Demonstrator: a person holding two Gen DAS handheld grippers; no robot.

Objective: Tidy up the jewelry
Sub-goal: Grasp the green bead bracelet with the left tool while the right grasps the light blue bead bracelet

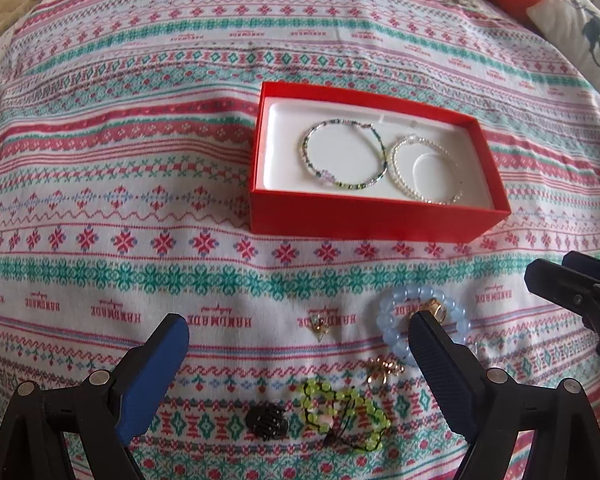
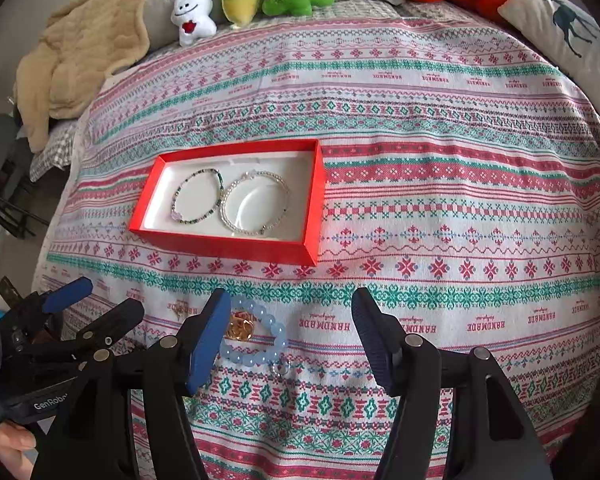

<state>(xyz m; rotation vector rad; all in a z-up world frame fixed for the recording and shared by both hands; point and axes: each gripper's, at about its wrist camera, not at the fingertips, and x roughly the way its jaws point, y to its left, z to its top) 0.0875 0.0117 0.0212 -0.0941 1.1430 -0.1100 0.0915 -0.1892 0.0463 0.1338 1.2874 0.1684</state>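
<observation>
Red box (image 1: 374,222) holding two bracelets, left tongs (image 1: 298,338) spread above loose jewelry

Bright, soft daylight, seemingly from the far right side. Faint shadow under the red box (image 1: 376,216). Strong fisheye bending toward the bedspread (image 2: 440,184) edges, dark vignetted corners. Slightly hazy, soft near the bottom.

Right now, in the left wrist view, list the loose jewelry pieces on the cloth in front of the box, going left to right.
black beaded piece → small gold heart-shaped charm → yellow-green bead bracelet → gold clasp piece → pale blue bead bracelet, with a gold ring lying inside its loop.
</observation>
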